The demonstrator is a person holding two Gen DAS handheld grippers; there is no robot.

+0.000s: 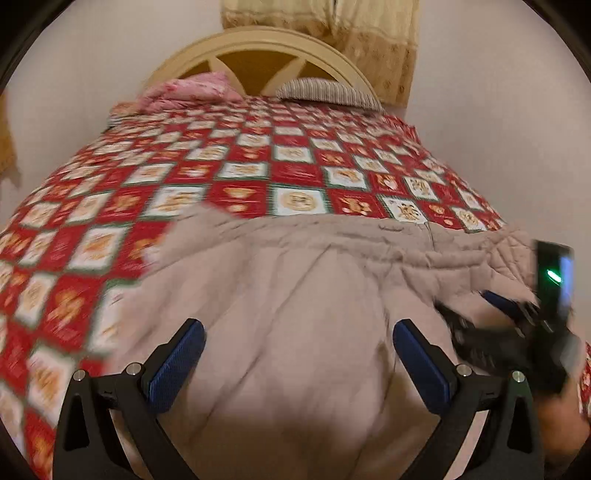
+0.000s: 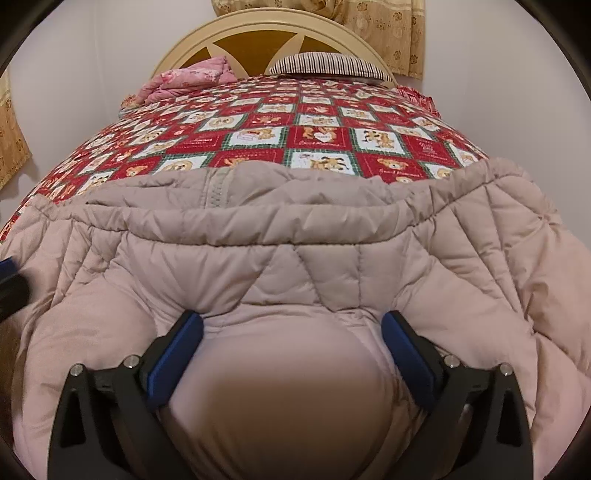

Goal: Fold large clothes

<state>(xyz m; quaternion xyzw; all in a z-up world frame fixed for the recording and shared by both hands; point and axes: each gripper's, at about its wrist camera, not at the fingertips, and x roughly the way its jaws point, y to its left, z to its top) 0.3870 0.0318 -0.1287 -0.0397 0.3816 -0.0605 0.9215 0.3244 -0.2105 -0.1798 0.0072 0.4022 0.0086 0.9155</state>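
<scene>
Evidently both the left gripper (image 1: 298, 360) and right gripper (image 2: 291, 350) hover spread above the padded pink coat (image 2: 295, 258), holding nothing, ready to pinch a fresh fold.

The quilted coat (image 2: 295, 258) across the lower frame is a pale dusty pink, greyer along its collar band. Under it the bedspread (image 2: 317, 140) is a red and white check edged in green, printed with tan teddy bears. At the top, a pink floral pillow (image 2: 192, 79), a brown-and-white striped pillow (image 2: 328, 64), a cream headboard (image 2: 255, 26) with mustard panels, and gold patterned curtains (image 2: 388, 22). The gripper pads (image 2: 173, 354) are blue.
</scene>
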